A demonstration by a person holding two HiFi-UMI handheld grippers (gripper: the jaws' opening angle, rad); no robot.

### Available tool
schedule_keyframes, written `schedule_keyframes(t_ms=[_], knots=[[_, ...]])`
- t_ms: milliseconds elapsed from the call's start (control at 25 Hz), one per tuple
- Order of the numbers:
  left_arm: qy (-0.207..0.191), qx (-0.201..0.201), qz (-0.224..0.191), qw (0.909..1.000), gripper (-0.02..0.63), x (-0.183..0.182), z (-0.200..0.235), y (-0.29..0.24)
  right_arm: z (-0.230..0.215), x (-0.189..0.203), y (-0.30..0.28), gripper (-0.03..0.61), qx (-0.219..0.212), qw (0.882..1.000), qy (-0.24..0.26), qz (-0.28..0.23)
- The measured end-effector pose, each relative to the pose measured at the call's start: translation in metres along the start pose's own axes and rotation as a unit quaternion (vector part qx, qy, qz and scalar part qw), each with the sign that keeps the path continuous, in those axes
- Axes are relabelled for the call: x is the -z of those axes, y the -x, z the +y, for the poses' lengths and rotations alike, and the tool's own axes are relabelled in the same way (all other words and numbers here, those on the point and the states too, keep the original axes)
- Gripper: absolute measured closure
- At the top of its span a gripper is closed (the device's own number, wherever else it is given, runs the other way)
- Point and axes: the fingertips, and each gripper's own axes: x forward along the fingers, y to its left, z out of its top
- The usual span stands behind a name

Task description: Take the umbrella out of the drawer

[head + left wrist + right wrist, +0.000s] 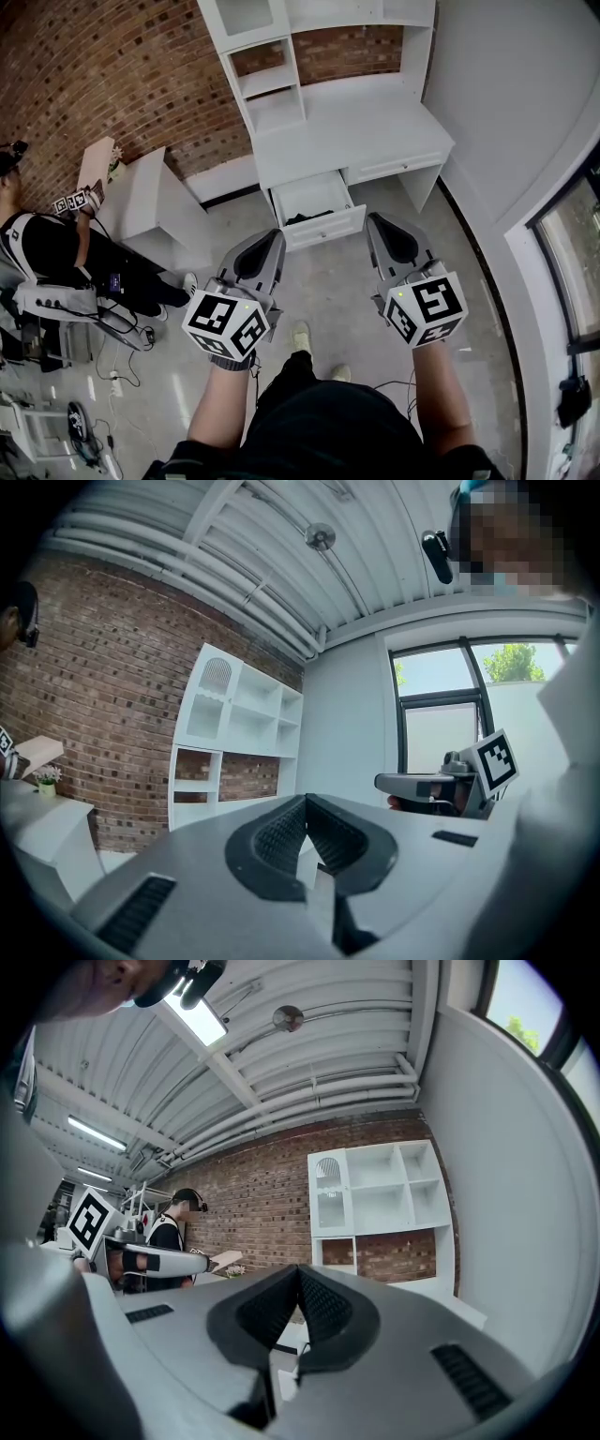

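The white desk (pixel 356 122) has its drawer (pixel 323 230) open. The dark umbrella (pixel 307 217) lies crosswise along the front wall, ahead of and below both tongs. The left tongs (pixel 276 236) and right tongs (pixel 376 221) are closed and empty, and the left looks slightly nearer.

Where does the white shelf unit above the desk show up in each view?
Head view: the white shelf unit is at top centre, seen from above.
Left gripper view: white shelf unit left of centre, against the wall.
Right gripper view: white shelf unit right of centre.
Shared landmark: the brick wall behind it.
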Motion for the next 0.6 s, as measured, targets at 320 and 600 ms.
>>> schedule_keyframes(t_ms=[320,600], knots=[[0.010,0.009,0.009,0.9999,0.609,0.009,0.037,-0.030,-0.008,0.011,-0.044,0.574,0.004,1.000,0.001,0.015],[0.014,0.026,0.026,0.9992,0.609,0.022,0.091,-0.070,-0.015,0.026,-0.108,0.574,0.015,0.999,-0.001,0.029]])
